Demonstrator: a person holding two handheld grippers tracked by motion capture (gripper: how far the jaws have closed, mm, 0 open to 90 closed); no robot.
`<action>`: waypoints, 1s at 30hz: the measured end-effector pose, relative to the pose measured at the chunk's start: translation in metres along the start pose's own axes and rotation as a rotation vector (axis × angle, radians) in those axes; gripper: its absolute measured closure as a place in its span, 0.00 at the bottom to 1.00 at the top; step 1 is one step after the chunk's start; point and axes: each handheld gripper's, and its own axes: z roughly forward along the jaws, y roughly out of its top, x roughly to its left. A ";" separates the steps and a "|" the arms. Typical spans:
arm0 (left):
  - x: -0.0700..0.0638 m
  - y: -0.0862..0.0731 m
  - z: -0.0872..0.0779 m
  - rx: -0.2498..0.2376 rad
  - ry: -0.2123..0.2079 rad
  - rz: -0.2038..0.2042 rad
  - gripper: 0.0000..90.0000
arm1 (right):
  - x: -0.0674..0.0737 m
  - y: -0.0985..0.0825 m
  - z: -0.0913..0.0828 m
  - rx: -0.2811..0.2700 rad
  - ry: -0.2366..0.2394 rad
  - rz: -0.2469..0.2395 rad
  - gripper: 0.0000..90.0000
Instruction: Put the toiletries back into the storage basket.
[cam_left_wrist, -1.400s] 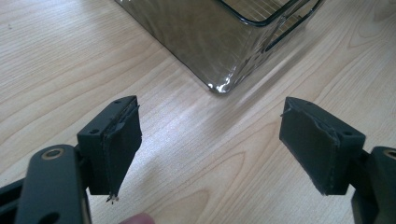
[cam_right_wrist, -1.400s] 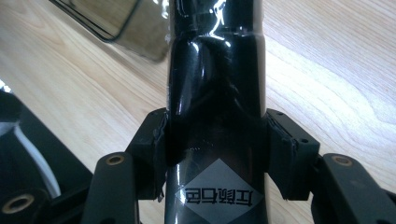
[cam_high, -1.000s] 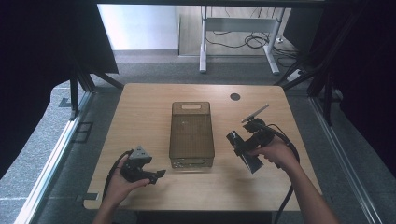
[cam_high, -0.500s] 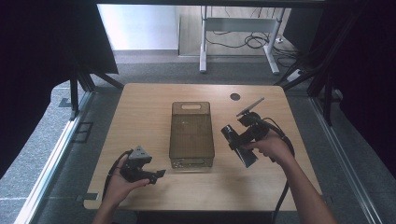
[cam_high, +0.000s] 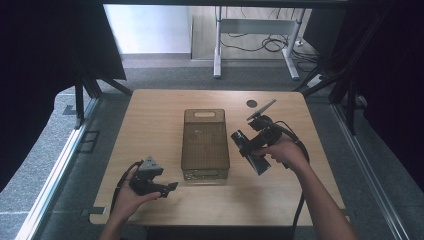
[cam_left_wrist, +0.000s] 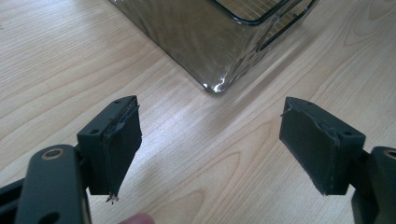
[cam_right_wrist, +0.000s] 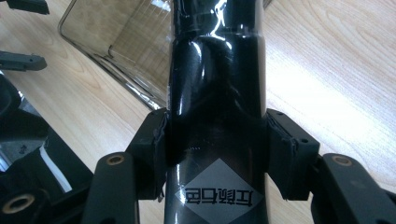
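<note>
The right gripper (cam_high: 248, 149) holds a black bottle (cam_high: 251, 151) just right of the clear bin (cam_high: 205, 141) on the table (cam_high: 150, 120). The left gripper (cam_left_wrist: 210, 144) stands wide open and empty near the bin's corner. In the right gripper view, both pads press the bottle (cam_right_wrist: 215, 93).

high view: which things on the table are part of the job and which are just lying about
In the job: black bottle clamped in the right claw; clear smoked bin; left claw, open near the bin's corner.
Lying about: dark round disc on the table.
</note>
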 end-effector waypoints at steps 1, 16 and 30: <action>0.000 0.000 0.000 -0.001 0.001 -0.004 0.24 | 0.000 0.001 0.001 0.002 0.001 -0.003 0.51; -0.001 0.000 0.001 0.001 -0.004 0.002 0.24 | 0.009 0.020 0.006 0.013 0.002 -0.015 0.51; 0.000 0.000 0.001 -0.002 -0.004 -0.003 0.24 | 0.013 0.039 0.009 0.005 0.011 -0.014 0.51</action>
